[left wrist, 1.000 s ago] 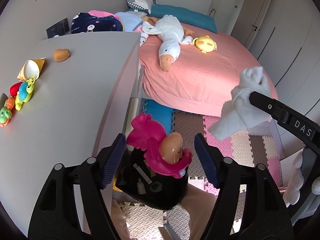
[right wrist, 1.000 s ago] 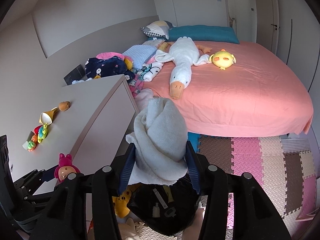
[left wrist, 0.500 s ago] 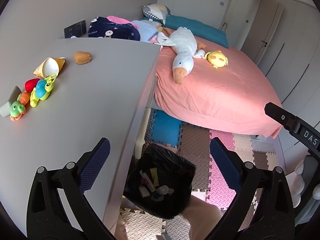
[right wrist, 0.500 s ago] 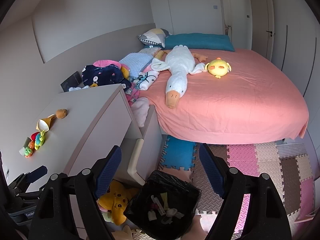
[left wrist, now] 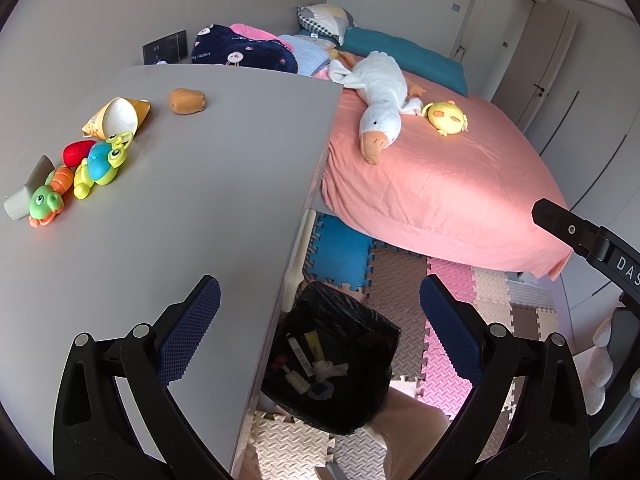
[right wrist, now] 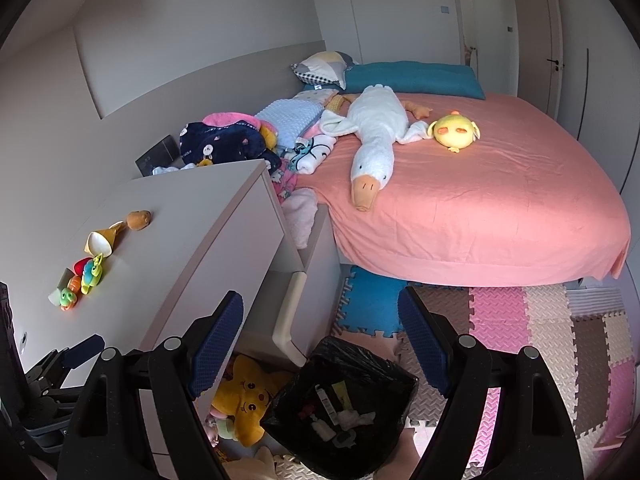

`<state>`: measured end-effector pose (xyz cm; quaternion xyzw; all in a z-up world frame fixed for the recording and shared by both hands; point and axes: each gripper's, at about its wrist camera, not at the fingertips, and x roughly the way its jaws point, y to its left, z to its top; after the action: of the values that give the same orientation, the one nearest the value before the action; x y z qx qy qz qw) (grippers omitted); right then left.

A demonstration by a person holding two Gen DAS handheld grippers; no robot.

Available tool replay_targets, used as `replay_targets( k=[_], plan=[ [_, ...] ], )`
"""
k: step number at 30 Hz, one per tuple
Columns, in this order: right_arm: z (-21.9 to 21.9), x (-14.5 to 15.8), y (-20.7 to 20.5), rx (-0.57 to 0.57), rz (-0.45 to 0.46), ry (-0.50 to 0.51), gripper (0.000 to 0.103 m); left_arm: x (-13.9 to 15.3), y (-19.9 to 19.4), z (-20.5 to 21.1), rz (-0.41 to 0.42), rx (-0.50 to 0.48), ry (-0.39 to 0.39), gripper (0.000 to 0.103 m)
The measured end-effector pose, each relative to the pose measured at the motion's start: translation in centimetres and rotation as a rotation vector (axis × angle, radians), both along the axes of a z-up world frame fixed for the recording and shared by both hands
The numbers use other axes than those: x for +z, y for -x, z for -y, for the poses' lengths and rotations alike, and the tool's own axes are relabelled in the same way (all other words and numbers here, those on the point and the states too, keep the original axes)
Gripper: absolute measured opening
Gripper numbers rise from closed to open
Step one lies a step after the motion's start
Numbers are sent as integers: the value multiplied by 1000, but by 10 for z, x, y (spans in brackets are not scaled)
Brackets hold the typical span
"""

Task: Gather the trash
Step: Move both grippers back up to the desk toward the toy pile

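Left gripper (left wrist: 320, 326): jaws wide apart, nothing between the pads; they have just been opening. Hangs over the near right edge of the dresser, above the bin.
Right gripper (right wrist: 320, 334): jaws apart and empty, also just opened. Pointed down at the bin; one of its black fingers shows at the right edge of the left wrist view.
Trash bin (right wrist: 394, 368): black-bagged, on the floor mats near the foot of the dresser, directly below both grippers.
Bin contents (right wrist: 344, 416): small scraps of trash, among them a white crumpled piece, a yellow strip and a white strip with dark marks; lying at the bottom of the bag.
Dresser (left wrist: 200, 208): grey top, left of the bin; drawer fronts face right toward the bed.
Items on dresser: orange paper cone (left wrist: 116, 118), brown plush lump (left wrist: 187, 101), blue-and-yellow toy (left wrist: 100, 162), green-and-orange toy (left wrist: 46, 200), all at the far left of the top.
Bed (right wrist: 500, 200): pink sheet, far right of the dresser.
White goose plush (right wrist: 374, 144): lying on the bed, beak toward the near side.
Yellow chick plush (right wrist: 454, 132): just right of the goose.
Clothes pile (right wrist: 228, 140): at the far side of the dresser, beside the bed.
Yellow star plush (right wrist: 248, 398): on the floor, left of the bin.
Floor mats (right wrist: 540, 340): interlocking foam in pink, blue, brown and cream.
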<state>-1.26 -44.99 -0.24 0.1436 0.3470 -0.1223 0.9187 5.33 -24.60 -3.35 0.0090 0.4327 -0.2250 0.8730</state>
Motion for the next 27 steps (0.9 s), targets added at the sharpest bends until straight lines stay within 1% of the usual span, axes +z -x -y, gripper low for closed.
replay_targets(
  k=[7, 17, 27],
  plan=[
    [-21, 1, -13, 46, 15, 7, 80, 1, -8, -22, 3, 44, 3, 96],
    [-54, -6, -38, 115, -4, -6, 80, 6, -18, -64, 20, 128, -7, 96],
    [-89, -13, -57, 181, -9, -19, 80, 12, -26, -105, 49, 190, -44, 96]
  ],
)
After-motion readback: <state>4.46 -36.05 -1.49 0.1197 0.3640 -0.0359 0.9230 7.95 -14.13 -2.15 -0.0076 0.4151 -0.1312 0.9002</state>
